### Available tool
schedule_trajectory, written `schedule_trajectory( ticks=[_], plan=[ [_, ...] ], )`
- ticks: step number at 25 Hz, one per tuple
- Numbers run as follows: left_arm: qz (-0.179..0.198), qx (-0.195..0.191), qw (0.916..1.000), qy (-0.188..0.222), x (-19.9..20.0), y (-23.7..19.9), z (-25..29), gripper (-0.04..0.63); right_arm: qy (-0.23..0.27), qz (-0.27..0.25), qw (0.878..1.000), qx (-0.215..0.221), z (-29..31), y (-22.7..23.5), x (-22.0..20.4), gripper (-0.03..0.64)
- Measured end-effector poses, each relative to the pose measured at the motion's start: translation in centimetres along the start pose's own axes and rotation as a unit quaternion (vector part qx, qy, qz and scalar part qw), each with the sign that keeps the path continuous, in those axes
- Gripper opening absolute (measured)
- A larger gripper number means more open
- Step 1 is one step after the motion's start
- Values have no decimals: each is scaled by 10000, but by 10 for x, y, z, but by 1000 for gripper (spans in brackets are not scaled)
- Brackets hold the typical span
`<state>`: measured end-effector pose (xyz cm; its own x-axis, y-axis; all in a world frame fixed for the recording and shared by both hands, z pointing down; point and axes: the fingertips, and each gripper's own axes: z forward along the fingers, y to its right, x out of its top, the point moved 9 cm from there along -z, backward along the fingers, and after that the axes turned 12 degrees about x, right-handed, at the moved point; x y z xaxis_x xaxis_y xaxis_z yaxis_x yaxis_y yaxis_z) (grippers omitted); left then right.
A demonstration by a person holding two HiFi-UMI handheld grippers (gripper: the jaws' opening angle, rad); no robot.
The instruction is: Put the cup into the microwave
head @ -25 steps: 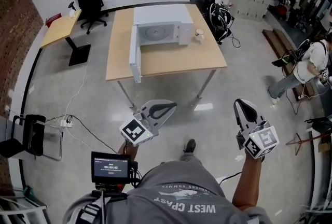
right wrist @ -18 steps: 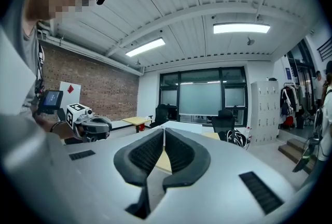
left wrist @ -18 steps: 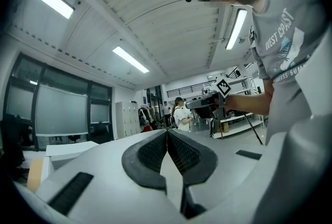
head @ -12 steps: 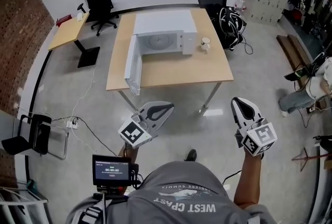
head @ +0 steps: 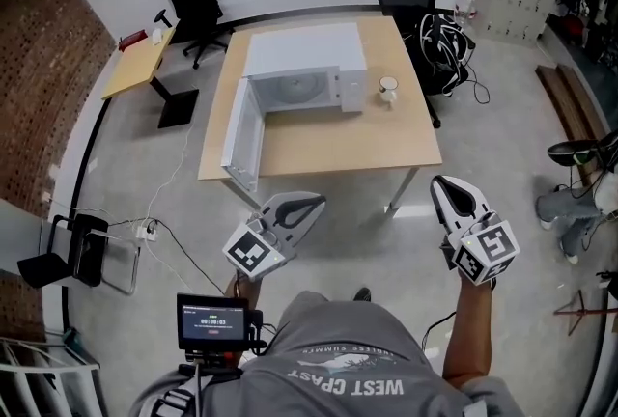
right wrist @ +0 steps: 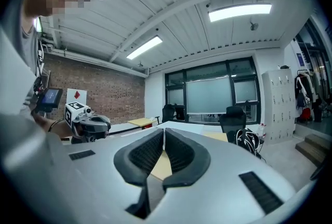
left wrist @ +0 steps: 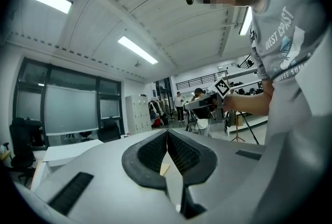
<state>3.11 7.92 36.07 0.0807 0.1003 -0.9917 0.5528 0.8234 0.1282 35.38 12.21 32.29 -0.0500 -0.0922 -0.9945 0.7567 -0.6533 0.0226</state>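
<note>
A white microwave [head: 304, 63] stands on the wooden table [head: 328, 140], its door [head: 239, 137] swung wide open to the left. A small pale cup [head: 388, 89] stands on the table just right of the microwave. Both grippers hang over the floor, short of the table's near edge. My left gripper [head: 315, 203] is shut and empty, its tips meeting [left wrist: 167, 133]. My right gripper [head: 445, 185] is also shut with nothing in it [right wrist: 163, 133]. Each gripper shows in the other's view: the right gripper [left wrist: 207, 101] and the left gripper [right wrist: 89, 124].
Black office chairs [head: 198, 5] and a black backpack [head: 450, 46] stand behind and right of the table. A small side desk [head: 137, 66] is at the left. A folding chair [head: 68, 251] and a power strip with cables [head: 147, 232] lie on the floor at left. A person [head: 579, 203] is at far right.
The table with the microwave and cup has come nearer and lower in the head view. Both grippers stay shut, carried towards the table.
</note>
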Motion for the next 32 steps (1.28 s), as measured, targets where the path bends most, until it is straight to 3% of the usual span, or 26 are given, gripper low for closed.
schedule_trajectory(
  ticks=[5,13,20,25,32],
  plan=[
    [-105,103,9999,-76,-8,-30,11,21,-81,128,9999,6,30,22,-8,20],
    [-12,-160,9996,229,-10,-100,33,21,-120,63,9996,-247,89,38,5,20],
    [-171,-317,9986,393,-22,-150,38,21,-184,-47,9987,-482,138,47,13,20],
    [-435,-349,9979,332,-39,-168,39,21,-432,37,9978,-493,165,56,5,20],
    [-493,-163,9986,116,-56,-197,51,21,-623,227,9967,-459,207,109,-13,20]
  ],
)
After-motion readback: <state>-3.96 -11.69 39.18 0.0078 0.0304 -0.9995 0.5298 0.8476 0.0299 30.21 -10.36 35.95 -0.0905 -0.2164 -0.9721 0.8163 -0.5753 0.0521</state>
